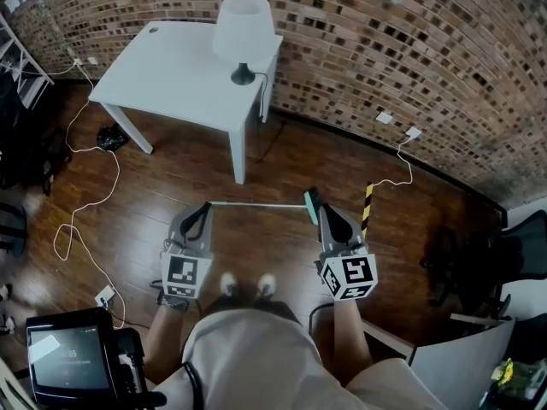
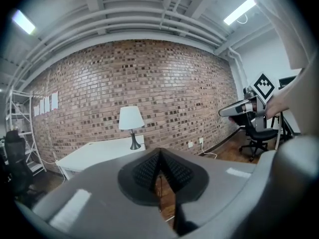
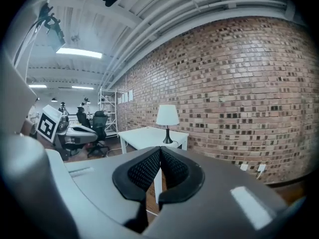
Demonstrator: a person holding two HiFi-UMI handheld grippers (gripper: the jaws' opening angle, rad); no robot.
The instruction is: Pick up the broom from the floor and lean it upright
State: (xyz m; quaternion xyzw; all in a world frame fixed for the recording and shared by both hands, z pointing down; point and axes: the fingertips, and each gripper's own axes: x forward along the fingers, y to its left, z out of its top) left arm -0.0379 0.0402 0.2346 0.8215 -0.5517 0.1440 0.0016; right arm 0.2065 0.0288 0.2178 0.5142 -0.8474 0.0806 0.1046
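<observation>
The broom lies flat on the wooden floor in the head view, its thin teal handle (image 1: 256,204) running left to right and its dark head (image 1: 312,205) at the right end. My left gripper (image 1: 203,210) hovers over the handle's left end, and my right gripper (image 1: 323,212) hangs beside the broom head. Both point forward, nearly level. In the left gripper view the left gripper (image 2: 159,153) has its pads together with nothing between them. The right gripper (image 3: 160,149) looks the same in its own view. Neither holds the broom.
A white table (image 1: 171,75) with a lamp (image 1: 243,32) stands against the brick wall (image 1: 410,49) ahead. Cables (image 1: 94,169) trail over the floor at the left. A yellow-black striped bar (image 1: 367,210) stands right of the broom, an office chair (image 1: 513,254) farther right.
</observation>
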